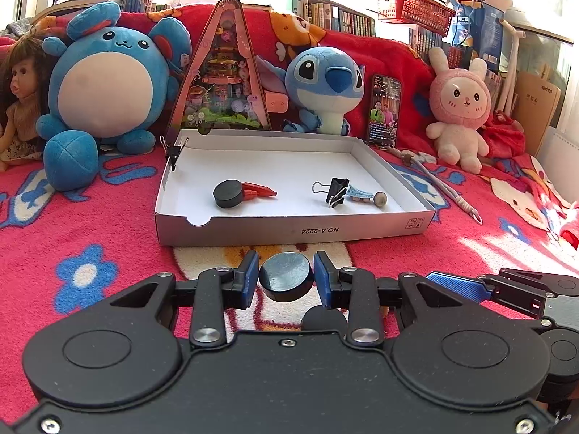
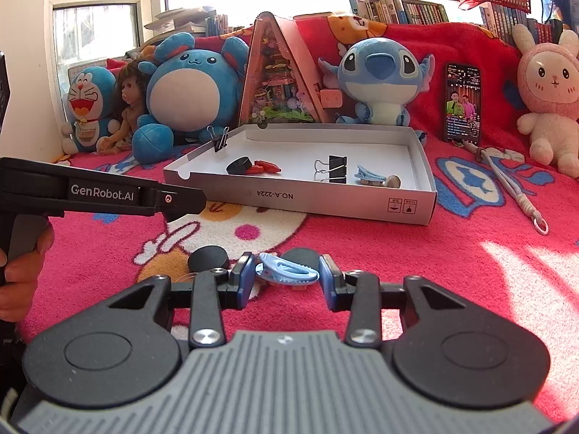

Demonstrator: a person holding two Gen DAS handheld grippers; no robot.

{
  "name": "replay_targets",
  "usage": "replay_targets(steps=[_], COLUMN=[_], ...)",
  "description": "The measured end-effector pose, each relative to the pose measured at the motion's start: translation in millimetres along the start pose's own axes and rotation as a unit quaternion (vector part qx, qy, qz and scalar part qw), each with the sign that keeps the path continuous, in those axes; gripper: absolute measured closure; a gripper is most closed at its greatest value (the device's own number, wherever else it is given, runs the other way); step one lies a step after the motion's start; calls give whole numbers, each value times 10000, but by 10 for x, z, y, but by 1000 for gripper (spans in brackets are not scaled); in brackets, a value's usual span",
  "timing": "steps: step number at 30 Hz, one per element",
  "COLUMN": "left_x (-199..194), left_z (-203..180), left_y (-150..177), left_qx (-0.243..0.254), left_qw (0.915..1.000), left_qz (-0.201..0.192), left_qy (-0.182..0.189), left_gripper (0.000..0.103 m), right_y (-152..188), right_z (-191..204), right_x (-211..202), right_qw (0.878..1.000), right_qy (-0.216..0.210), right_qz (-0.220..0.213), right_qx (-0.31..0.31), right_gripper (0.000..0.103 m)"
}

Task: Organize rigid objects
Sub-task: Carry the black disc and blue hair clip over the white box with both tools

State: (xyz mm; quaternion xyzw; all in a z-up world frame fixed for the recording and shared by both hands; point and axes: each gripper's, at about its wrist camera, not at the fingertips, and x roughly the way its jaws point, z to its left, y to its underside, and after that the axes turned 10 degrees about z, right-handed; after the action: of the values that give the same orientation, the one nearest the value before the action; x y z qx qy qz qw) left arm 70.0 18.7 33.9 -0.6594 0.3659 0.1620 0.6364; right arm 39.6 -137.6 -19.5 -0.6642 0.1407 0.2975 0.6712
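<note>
1. The left gripper [image 1: 286, 277], low in the centre of its own view, had its blue pads closed narrowly on a black disc [image 1: 286, 277]; the disc looked lifted clear of the red blanket [image 1: 108, 224], with its shadow beneath it.

2. The right gripper [image 2: 284, 275], bottom centre of its view, held a blue clip [image 2: 286, 269] lengthwise between its pads, the jaws at a middling width. The clip's two ends met the pads, so I took it for gripped, though only by its tips.

3. The white cardboard tray [image 1: 289, 229] lay just beyond both tools in mid-frame. It already held another black disc [image 1: 227, 192] against an orange piece [image 1: 258, 191] on its left side, and a black binder clip [image 1: 336, 190], a second blue clip [image 1: 358, 193] and a small grey ball [image 1: 380, 199] on its right.

4. Two more dark discs [image 2: 208, 257] lay on the blanket just beside the right tool.

5. Risks, as I judged them:
   - The disc was round and smooth-sided, pinched at two points only; a tilt or jolt could let it roll out.
   - The blue clip, held end to end, could pivot or spring free if squeezed harder.
   - The tray's near wall stood in the way; a low carry could catch it and shove the light tray along the soft blanket.
   - Both tools were close together, so heading for the tray at once could make them collide.
</note>
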Motion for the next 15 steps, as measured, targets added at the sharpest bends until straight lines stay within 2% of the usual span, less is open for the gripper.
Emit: replay_targets(steps=[8,15], left_x=[4,70], left_z=[51,154], left_y=[-198,-545], left_qx=[-13,-114], left_qw=[9997,9990], left_qz=[-161,-307], left_qy=[-162,-293], left_gripper=[71,71], right_y=[-232,-519], right_z=[-206,-386], right_x=[-25,20], right_qw=[9993,9982], right_qy=[257,454], right_qz=[-183,-289], right_qx=[183,264], right_gripper=[60,60])
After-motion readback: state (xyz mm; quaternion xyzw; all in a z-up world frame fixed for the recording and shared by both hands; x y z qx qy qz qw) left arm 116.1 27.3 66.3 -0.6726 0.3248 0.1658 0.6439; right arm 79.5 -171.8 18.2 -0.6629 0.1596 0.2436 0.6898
